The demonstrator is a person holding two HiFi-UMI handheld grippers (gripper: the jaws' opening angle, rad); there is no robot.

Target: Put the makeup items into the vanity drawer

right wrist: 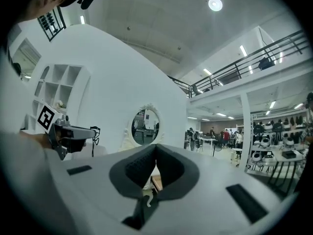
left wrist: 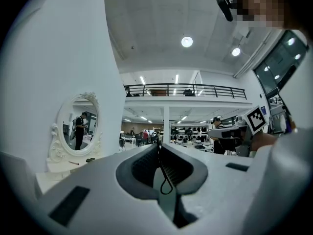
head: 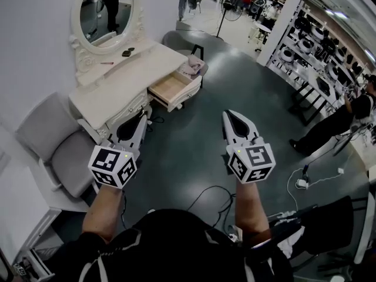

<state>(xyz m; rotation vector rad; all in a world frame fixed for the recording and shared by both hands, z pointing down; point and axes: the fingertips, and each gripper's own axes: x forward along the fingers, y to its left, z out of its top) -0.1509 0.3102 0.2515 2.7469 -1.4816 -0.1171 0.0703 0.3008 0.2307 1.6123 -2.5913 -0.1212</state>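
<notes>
Makeup items sit at the back edge of the desk (head: 126, 81), just below the mirror (head: 106, 10): a small dark piece (head: 127, 52) and, to its left, a thin reddish stick (head: 106, 63). They lie near each other but apart. The desk is white with a smooth, pale top and carved, curly trim, and the oval mirror has the same ornate white frame. At the desk's right front corner the drawer (head: 171, 90) stands pulled out, showing a bare, light wooden bottom.

A grey padded chair (head: 56, 145) stands against the white wall at the desk's left end. Behind the drawer is a round grey stool (head: 176, 40) with a crumpled pale cloth (head: 191, 68) on it. The floor (head: 194, 151) is dark, smooth and slightly glossy, with thin cables (head: 205, 195) trailing over it. Farther off the room opens into a large hall with black racks (head: 305, 40) and a person (head: 329, 128) standing near them.

The left hand-held gripper (head: 143, 117) and the right hand-held gripper (head: 228, 114) hang over the floor, well apart from the desk. Both are clenched, ribbed dark pads pressed together with nothing between them.
</notes>
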